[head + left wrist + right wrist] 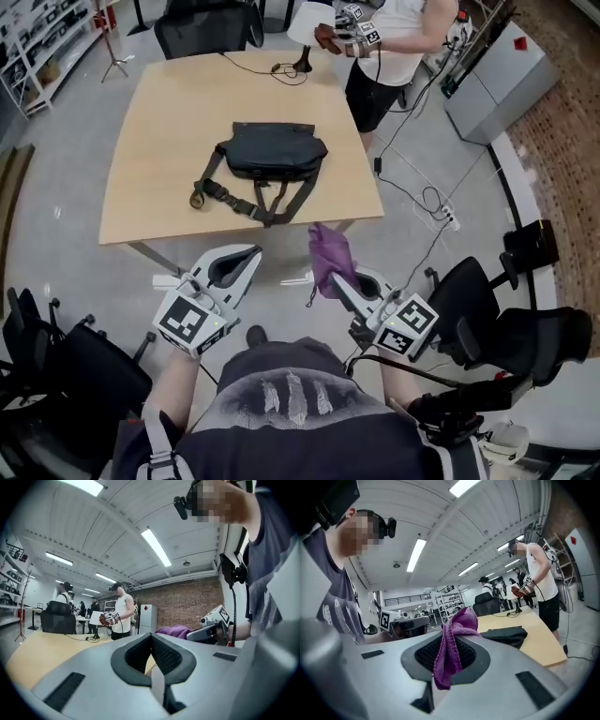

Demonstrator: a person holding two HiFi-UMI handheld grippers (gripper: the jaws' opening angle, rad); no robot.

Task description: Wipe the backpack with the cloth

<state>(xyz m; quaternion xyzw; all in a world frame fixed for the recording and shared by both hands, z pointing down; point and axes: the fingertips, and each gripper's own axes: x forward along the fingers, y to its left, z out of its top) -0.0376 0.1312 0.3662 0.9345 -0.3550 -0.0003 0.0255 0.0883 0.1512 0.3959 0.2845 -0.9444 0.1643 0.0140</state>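
Nearest the wearer, both tools hang over the floor, short of the worktop's (169, 112) near edge. The left tongs (253, 251) have their jaws together with nothing between them, which the left gripper view (151, 637) confirms: the dark pads meet at the tip. The right tongs (330, 278) are clamped on the purple cloth (328, 251). It stands bunched above the jaw tips, and in the right gripper view a loose tail of the cloth (449, 656) drapes back over the right tongs (452, 631). Beyond them lies the pale wooden worktop, and near its middle the dark backpack (274, 150) lies flat. Its long axis runs side to side in the head view, roughly parallel to the near edge. Its straps (246, 202) trail toward the wearer, one reaching out to the near left and ending in a buckle. In the right gripper view the backpack (506, 635) shows just beyond the cloth, resting on the worktop (536, 646). Farther off, at the far right corner, another person (398, 42) stands with marker-cubed grippers in hand, and a dark chair (202, 28) sits at the far edge.
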